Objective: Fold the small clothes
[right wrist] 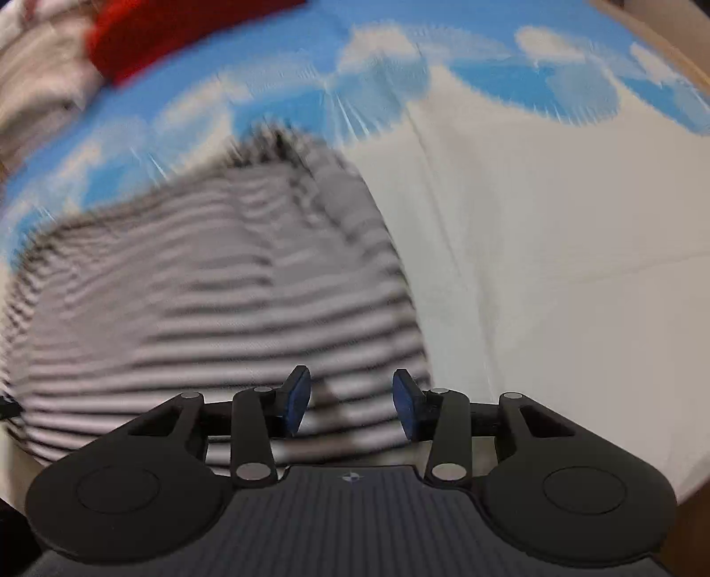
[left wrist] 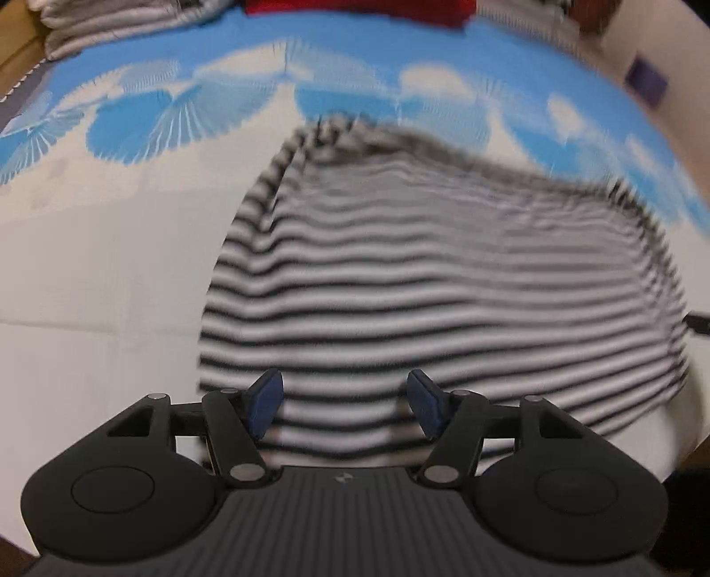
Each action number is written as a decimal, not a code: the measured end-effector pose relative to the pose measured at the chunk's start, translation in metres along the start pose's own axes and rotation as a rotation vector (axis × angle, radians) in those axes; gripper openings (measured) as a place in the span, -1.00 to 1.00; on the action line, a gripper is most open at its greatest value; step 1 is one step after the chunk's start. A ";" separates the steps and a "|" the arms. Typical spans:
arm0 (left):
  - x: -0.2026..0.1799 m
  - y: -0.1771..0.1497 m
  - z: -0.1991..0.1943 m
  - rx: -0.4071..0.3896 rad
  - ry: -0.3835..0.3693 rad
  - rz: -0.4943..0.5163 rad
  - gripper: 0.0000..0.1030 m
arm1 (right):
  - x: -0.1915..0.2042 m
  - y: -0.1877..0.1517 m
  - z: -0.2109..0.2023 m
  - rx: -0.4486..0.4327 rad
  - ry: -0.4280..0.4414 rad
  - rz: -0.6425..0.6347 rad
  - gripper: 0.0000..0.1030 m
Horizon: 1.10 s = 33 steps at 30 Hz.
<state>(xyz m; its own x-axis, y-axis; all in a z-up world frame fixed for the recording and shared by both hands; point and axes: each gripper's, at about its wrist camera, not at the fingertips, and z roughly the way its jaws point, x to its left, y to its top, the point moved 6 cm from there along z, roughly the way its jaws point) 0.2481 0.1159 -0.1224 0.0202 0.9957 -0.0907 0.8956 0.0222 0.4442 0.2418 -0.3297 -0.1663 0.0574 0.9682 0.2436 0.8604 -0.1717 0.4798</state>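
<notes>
Both sets of jaws are wide apart and hold nothing. On the left gripper [left wrist: 345,406] the blue pads [left wrist: 265,406] sit over the near edge of the striped shirt [left wrist: 443,284]. On the right gripper [right wrist: 350,405] the blue pads [right wrist: 296,401] sit over that same near edge, close to the shirt's right side. I cannot tell if any pad touches the cloth.

The black and white striped shirt [right wrist: 213,284] lies spread out on the white and blue sheet [left wrist: 97,266]. It looks mostly flat, with soft ripples. Both pictures are blurry, so small folds are hard to see. From the left wrist, plain white sheet lies to the left of the shirt. From the right wrist, plain white sheet [right wrist: 554,248] lies to its right.

Past the shirt's far edge the sheet turns blue with white fan shapes. At the far edge of the sheet lies a red cloth [left wrist: 359,11]. Near the far left corner sits a pile of grey and white clothes [left wrist: 115,24]. The red cloth [right wrist: 177,31] also shows at the top left in the right wrist view.
</notes>
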 end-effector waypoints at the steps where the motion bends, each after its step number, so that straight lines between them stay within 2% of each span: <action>1: -0.005 0.007 -0.001 -0.020 -0.005 -0.011 0.31 | 0.005 0.005 -0.004 -0.033 0.023 -0.008 -0.17; 3: -0.013 0.016 0.000 -0.053 -0.002 -0.026 0.31 | 0.013 0.014 0.000 -0.060 0.027 -0.045 -0.17; 4: -0.020 0.024 0.012 -0.062 0.000 -0.030 0.31 | 0.015 0.012 0.005 -0.046 0.015 -0.059 -0.17; 7: -0.026 0.028 0.015 -0.069 -0.022 -0.039 0.31 | 0.018 0.004 0.029 0.037 -0.037 -0.111 -0.16; 10: -0.027 0.024 0.039 -0.015 -0.011 -0.027 0.31 | 0.023 -0.008 0.038 0.083 -0.131 -0.194 -0.09; 13: -0.028 0.017 0.059 0.044 0.024 0.021 0.33 | 0.027 -0.006 0.037 0.064 -0.144 -0.189 -0.08; 15: -0.031 0.021 0.054 0.029 0.035 0.028 0.33 | 0.029 -0.001 0.026 0.014 -0.144 -0.198 -0.09; 20: -0.038 0.033 0.028 -0.109 0.016 0.048 0.32 | 0.044 0.022 -0.032 -0.241 -0.114 -0.280 -0.08; 23: -0.039 0.034 0.020 -0.143 0.027 0.052 0.26 | 0.042 0.025 -0.053 -0.334 -0.097 -0.269 -0.07; 24: -0.039 0.034 0.019 -0.154 0.034 0.053 0.23 | 0.038 0.024 -0.055 -0.344 -0.099 -0.245 -0.07; 26: -0.040 0.035 0.013 -0.183 0.055 0.055 0.03 | 0.028 0.023 -0.057 -0.340 -0.104 -0.177 -0.07; 29: -0.042 0.034 -0.003 -0.238 0.081 0.049 -0.08 | 0.019 0.025 -0.061 -0.370 -0.094 -0.111 -0.07; 33: -0.038 0.025 -0.023 -0.224 0.078 -0.030 -0.15 | 0.013 0.022 -0.059 -0.365 -0.114 -0.119 -0.07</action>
<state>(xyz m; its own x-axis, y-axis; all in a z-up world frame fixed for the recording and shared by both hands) 0.2593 0.0803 -0.0870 -0.0467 0.9980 -0.0417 0.7743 0.0626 0.6297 0.2318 -0.3315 -0.1025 0.0419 0.9957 0.0828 0.6295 -0.0906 0.7717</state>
